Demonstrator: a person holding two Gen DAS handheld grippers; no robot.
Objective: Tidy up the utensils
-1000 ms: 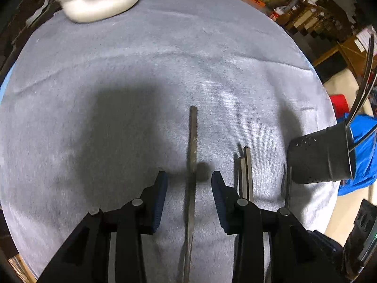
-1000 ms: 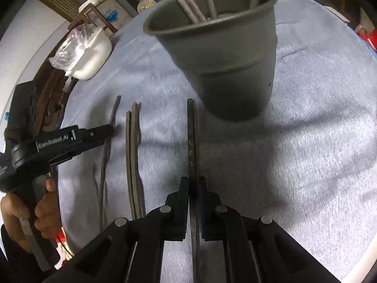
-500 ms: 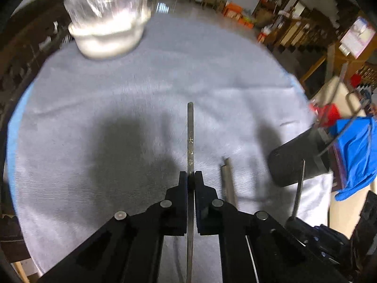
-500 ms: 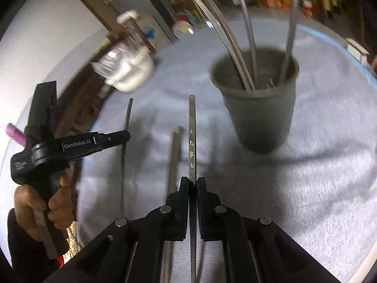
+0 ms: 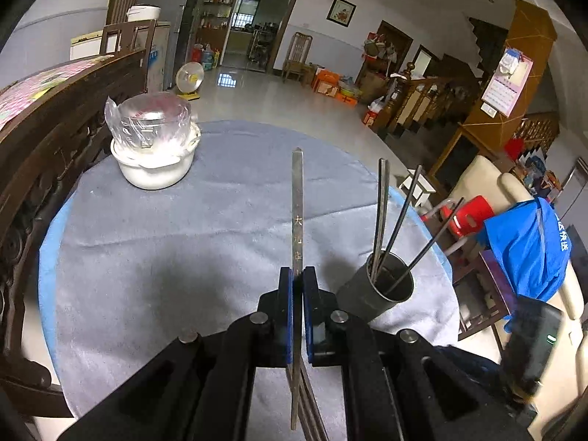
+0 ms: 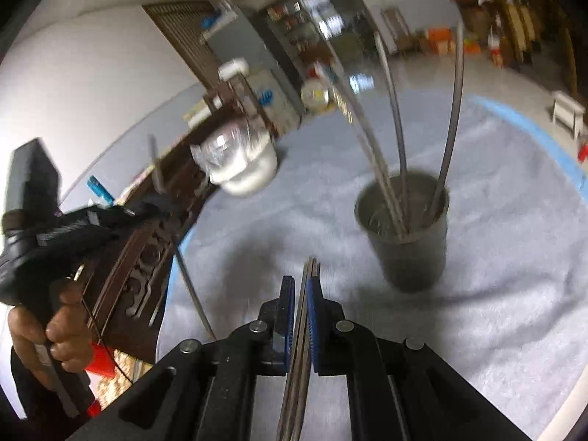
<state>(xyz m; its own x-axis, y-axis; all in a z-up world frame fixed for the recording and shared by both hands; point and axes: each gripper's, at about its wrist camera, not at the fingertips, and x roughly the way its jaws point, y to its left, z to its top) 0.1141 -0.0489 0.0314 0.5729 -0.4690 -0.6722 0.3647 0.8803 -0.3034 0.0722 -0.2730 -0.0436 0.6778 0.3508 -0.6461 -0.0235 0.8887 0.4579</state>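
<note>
Two grippers work over a round table under a grey cloth (image 5: 154, 250) with a blue edge. The left gripper (image 5: 297, 294) has its jaws clamped on a flat metal utensil (image 5: 297, 198), raised off the cloth and pointing away. The right gripper (image 6: 302, 305) pinches thin metal utensils (image 6: 307, 275) edge-on, near the dark cup (image 6: 411, 253) that holds more upright ones. A white pot (image 5: 154, 161) wrapped in plastic sits at the far side. Beyond lie a tiled floor, wooden chairs, a staircase and a red stool.
</note>
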